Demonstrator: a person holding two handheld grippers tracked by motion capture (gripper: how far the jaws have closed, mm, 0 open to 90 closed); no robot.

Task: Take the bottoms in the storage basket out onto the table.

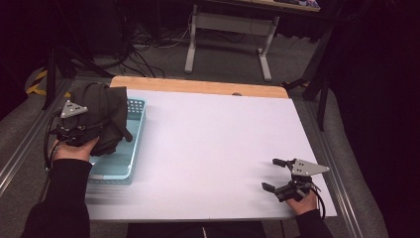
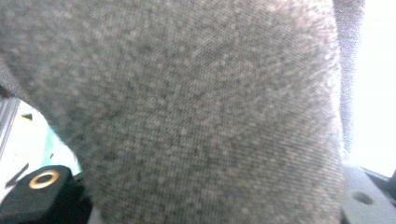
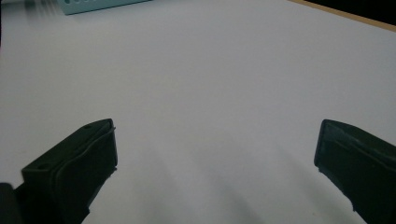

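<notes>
The jaws of the left gripper [image 1: 94, 130] are buried in a bundle of dark grey-green cloth [image 1: 101, 111], so whether they are clamped on it or merely pressed against it cannot be told; in the left gripper view the knitted weave of that cloth [image 2: 201, 107] sits right against the lens, blurred and close. The cloth is bunched over the far end of a light blue perforated basket [image 1: 130, 153] at the left side of the table [image 1: 218, 144]; a hand [image 1: 74, 148] grips the tool from below. The right gripper [image 1: 276, 174] has its jaws spread wide apart with nothing between them, near the table's front right corner, well apart from the basket; in the right gripper view a corner of the basket [image 3: 93, 5] lies far off.
</notes>
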